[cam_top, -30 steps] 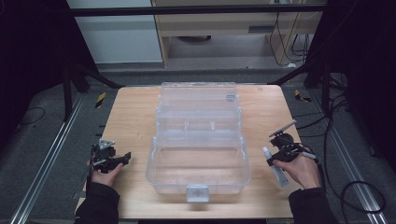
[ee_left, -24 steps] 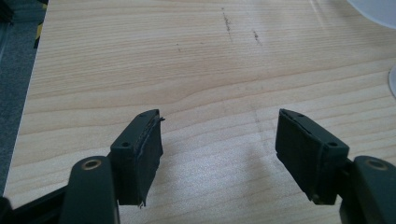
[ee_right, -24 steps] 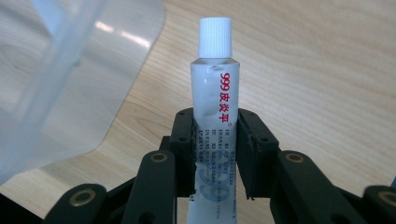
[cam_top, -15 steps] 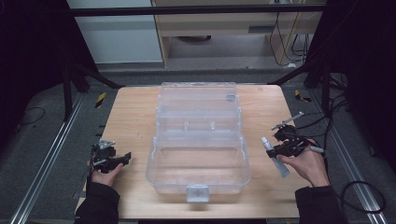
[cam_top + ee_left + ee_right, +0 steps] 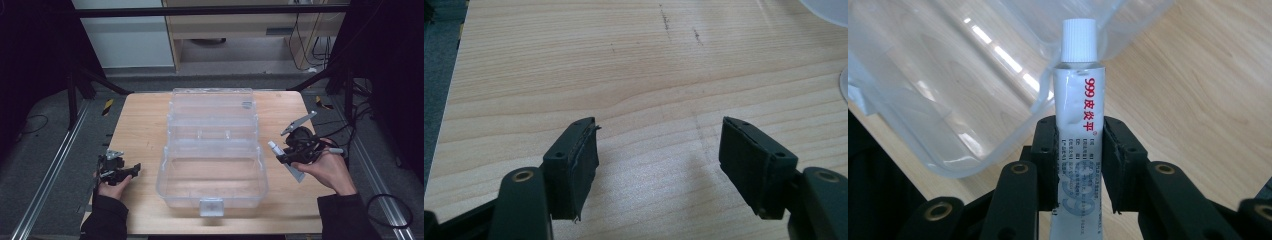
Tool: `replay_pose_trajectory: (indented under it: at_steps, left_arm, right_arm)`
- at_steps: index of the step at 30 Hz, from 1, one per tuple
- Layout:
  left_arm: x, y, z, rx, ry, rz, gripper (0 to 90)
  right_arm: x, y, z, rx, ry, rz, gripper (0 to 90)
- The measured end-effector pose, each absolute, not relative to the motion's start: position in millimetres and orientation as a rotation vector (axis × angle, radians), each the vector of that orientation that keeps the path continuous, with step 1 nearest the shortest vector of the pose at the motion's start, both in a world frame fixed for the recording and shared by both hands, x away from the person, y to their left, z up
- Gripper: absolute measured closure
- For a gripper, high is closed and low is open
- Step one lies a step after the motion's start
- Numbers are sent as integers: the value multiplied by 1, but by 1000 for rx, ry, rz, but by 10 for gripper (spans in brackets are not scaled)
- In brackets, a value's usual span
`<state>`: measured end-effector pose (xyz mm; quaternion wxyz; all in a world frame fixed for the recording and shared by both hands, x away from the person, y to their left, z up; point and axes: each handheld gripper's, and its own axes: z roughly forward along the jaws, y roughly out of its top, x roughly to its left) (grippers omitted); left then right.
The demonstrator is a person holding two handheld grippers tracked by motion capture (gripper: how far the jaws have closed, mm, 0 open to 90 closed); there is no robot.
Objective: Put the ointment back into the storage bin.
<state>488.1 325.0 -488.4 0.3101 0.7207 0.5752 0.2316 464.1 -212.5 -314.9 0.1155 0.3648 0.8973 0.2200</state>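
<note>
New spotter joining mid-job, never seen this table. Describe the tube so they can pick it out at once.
Start at the clear plastic box open in the middle of the wooden table, then look just off its right wall. There the right claw is clamped on a small white tube, cap pointing toward the box. Its ribbed white cap and red 999 print mark it out.
</note>
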Motion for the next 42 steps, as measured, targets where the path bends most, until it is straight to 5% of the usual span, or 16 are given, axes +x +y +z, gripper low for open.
replay_pose_trajectory:
  at_steps: [15,42]
  left_arm:
    - [488,325,-489,1908,1519,608,316]
    - [488,325,-488,1911,1518,607,315]
  right_arm:
    - [461,-153,-292,714,2770,603,697]
    - [472,-87,-338,353,2959,432,697]
